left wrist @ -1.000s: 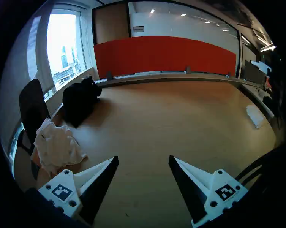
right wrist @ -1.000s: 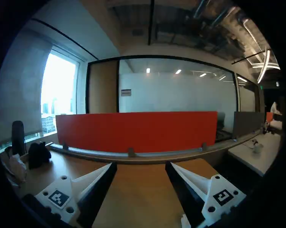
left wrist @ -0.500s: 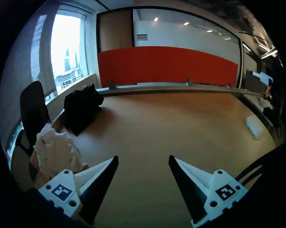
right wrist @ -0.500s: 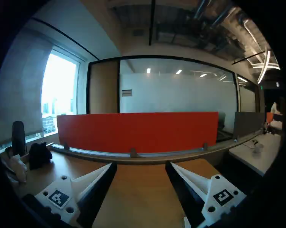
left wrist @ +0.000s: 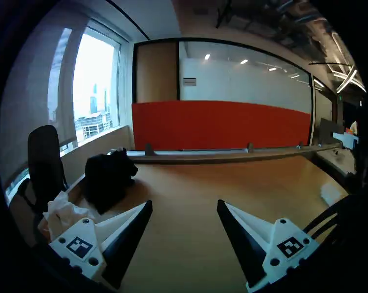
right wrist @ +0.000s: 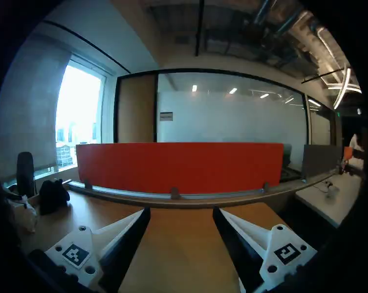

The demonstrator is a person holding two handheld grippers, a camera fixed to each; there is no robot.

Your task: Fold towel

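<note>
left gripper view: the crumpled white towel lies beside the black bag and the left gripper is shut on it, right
No. The crumpled white towel lies beside the black bag, but the left gripper is open and empty, as the left gripper view shows.

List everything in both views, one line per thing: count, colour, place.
crumpled towel: one, white, at the table's left edge by the chair.
folded cloth: one, white, at the table's right edge.
bag: one, black, on the table behind the crumpled towel.
chair: one, black, left of the table, by the window.
table: one, light wood, under both tongs.
divider: one, red, along the table's far edge.
window: one, bright, on the left wall.
left tongs: one, white and black, open over the table, holding nothing.
right tongs: one, white and black, open over the table, holding nothing.
</note>
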